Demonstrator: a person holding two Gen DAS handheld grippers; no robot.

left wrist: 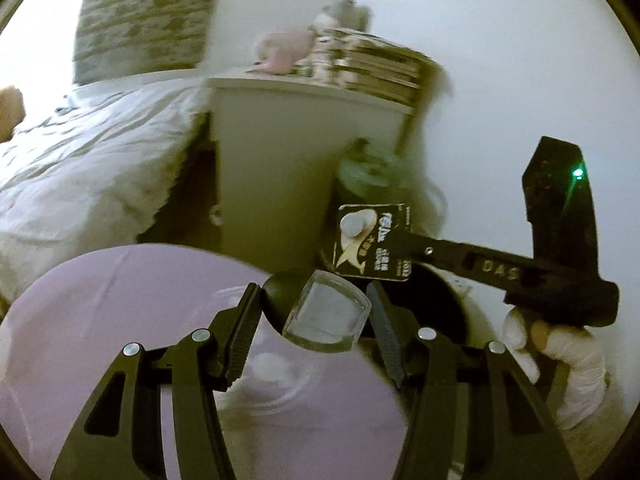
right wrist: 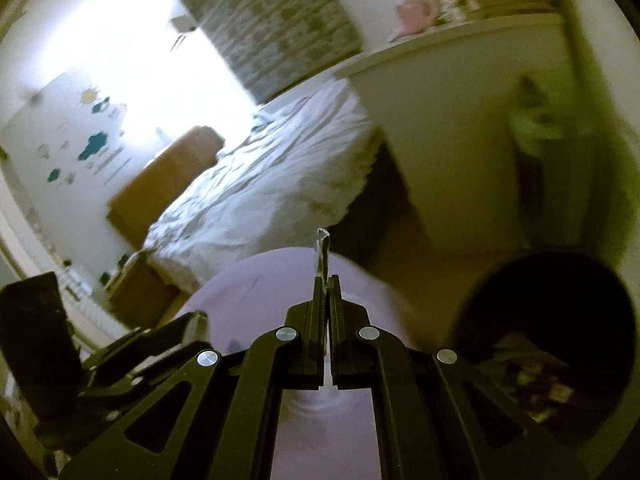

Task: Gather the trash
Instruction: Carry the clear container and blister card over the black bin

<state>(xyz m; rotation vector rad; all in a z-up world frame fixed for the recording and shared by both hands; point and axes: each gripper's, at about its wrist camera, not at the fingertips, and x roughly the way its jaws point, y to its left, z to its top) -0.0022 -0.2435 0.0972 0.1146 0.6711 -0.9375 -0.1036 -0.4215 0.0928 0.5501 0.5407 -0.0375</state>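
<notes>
Both hands are loaded over the purple tabletop (left wrist: 100,300)! The left gripper (left wrist: 316,312) has its fingers (left wrist: 242,320) clamped on a clear plastic cup (left wrist: 326,318), tilted on its side between the pads. Beside it in the left view, the right gripper (left wrist: 404,252) has its fingers pressed together on a dark wrapper (left wrist: 370,240), gripped at one edge; in its own view that wrapper (right wrist: 322,248) shows only as a thin sliver poking out past the tips.

A black bin (right wrist: 548,344) gapes just to the right of the tabletop (there looks to be rubbish in it already), and the wrapper hangs near its rim (left wrist: 452,280). A bed (right wrist: 272,188) and a white cabinet (left wrist: 280,152) sit behind, all blurred.

Handling, as I judge it: the cup looks light, thin-walled and slick, so it could buckle or squirt out if squeezed hard; a moderate grip across the walls, as now, seems best. The wrapper should be featherweight and floppy, so an edge pinch holds it fine, though it may cling to the pads on release. A gloved hand (left wrist: 560,352) holds the right tool.
</notes>
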